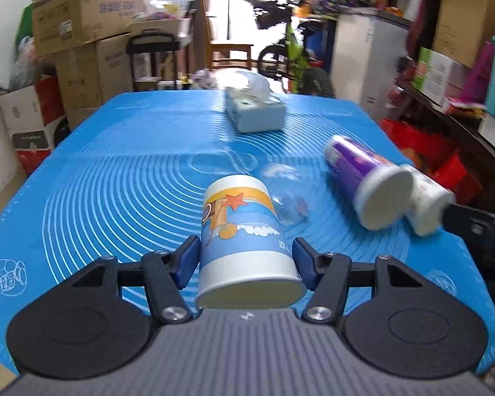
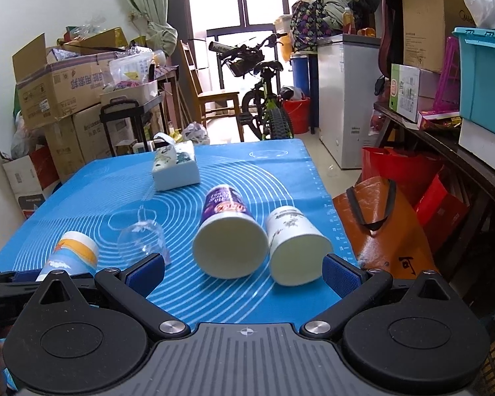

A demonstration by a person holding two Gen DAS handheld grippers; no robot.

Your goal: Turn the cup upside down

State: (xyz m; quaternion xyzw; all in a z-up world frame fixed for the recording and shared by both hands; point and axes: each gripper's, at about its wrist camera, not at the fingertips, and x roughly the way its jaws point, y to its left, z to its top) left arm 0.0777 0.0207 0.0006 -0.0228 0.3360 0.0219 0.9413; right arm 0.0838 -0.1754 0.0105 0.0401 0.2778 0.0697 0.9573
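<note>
A blue-and-orange paper cup lies tilted between the fingers of my left gripper, its open mouth toward the camera. The left pad touches it; the right pad sits a hair off its wall. The same cup shows at the left in the right wrist view. My right gripper is open and empty above the blue mat. A purple cup and a white cup lie on their sides in front of it, mouths toward me. A clear glass lies on its side between them and the held cup.
A tissue box stands at the far middle of the mat. Cardboard boxes are stacked to the left. A bicycle and a white freezer stand behind. Red and orange bags sit by the table's right edge.
</note>
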